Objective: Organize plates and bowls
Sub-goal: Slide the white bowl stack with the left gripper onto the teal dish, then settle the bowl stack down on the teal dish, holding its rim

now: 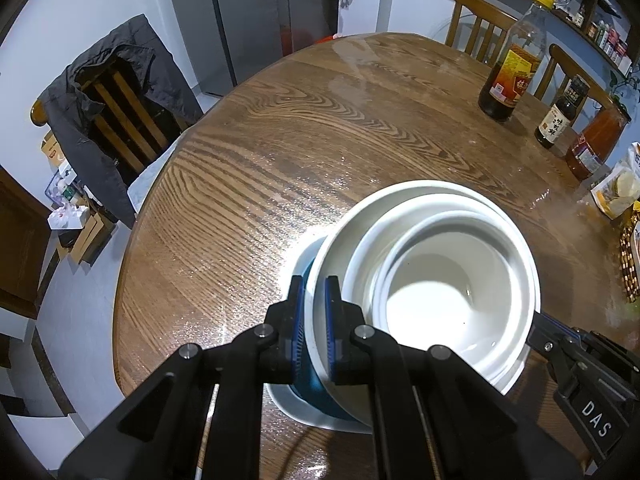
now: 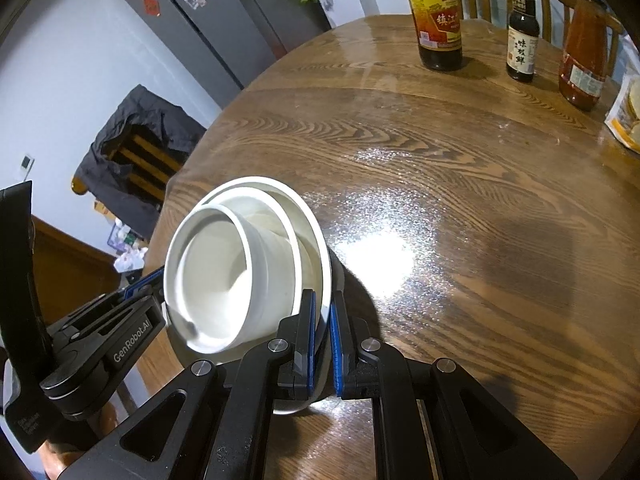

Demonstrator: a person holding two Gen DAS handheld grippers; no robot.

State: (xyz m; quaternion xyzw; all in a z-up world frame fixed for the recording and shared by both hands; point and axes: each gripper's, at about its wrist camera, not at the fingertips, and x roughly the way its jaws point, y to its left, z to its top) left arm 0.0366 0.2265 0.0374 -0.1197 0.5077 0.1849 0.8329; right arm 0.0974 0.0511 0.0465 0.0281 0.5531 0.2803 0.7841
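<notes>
A stack of nested white bowls [image 1: 432, 280] sits near the front of the round wooden table [image 1: 280, 152]. The outermost bowl is blue outside, and a white plate [image 1: 296, 404] lies under it. My left gripper [image 1: 314, 300] is shut on the left rim of the outer bowl. My right gripper [image 2: 323, 320] is shut on the opposite rim of the same bowl [image 2: 316, 240]; it also shows at the right edge of the left wrist view [image 1: 560, 344]. The smaller bowls [image 2: 224, 272] lean inside. The left gripper shows at the left of the right wrist view [image 2: 136, 292].
Three sauce bottles stand at the far right of the table: a large dark one [image 1: 512, 64], a small dark one [image 1: 560, 116] and a red one [image 1: 596, 144]. A snack bag [image 1: 620, 188] lies beside them. A chair with a dark jacket [image 1: 116, 120] stands at left.
</notes>
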